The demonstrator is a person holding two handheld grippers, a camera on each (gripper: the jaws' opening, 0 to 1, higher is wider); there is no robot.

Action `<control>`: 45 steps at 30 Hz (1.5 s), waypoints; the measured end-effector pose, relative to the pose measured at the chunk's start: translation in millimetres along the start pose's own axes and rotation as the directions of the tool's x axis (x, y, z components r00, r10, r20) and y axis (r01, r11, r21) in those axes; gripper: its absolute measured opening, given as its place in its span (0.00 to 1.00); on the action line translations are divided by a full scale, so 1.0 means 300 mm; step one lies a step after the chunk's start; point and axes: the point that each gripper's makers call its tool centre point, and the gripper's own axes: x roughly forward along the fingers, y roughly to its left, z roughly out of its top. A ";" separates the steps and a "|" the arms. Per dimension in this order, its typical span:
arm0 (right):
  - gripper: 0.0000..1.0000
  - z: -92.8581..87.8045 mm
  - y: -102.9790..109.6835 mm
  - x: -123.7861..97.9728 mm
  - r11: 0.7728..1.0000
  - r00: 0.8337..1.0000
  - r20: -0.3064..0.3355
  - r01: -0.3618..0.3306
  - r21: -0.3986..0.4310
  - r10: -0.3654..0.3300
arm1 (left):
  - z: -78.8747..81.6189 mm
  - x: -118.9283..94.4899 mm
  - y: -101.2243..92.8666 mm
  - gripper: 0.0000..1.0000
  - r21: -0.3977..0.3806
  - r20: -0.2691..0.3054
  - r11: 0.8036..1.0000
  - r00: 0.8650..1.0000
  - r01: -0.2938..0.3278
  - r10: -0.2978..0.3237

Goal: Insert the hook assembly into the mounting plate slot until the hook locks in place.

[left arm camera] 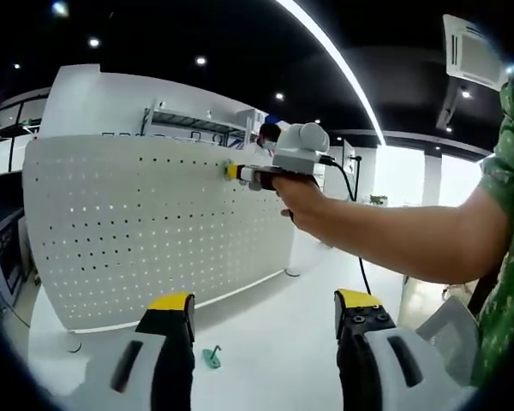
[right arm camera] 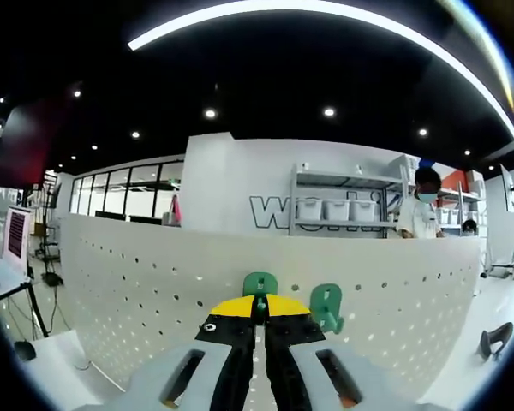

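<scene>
1. The right gripper is pressing a green hook against the white pegboard, its jaws clenched on it.
2. A second green hook is hanging at its 3 o'clock.
3. The left gripper is hovering released; a loose green hook is lying on the table at its 7 o'clock.

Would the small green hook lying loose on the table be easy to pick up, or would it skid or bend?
The green hook looks like moulded plastic, so probably light and stiff. Lying low on the smooth white table, it may skid when nudged, and its thin shape gives little to pinch.
</scene>
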 end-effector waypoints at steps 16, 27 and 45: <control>0.02 -0.007 0.001 0.007 1.000 1.000 -0.004 0.002 -0.012 -0.003 | -0.008 0.003 0.009 0.68 -0.005 -0.004 1.000 1.000 0.001 -0.001; 0.02 -0.015 0.004 0.016 1.000 1.000 -0.007 0.006 -0.019 -0.006 | -0.010 -0.002 0.017 0.68 -0.009 -0.004 1.000 1.000 -0.002 0.002; 0.02 -0.024 0.005 0.019 1.000 1.000 -0.005 0.007 -0.015 -0.007 | -0.018 0.000 0.024 0.67 -0.013 -0.006 1.000 1.000 -0.002 0.001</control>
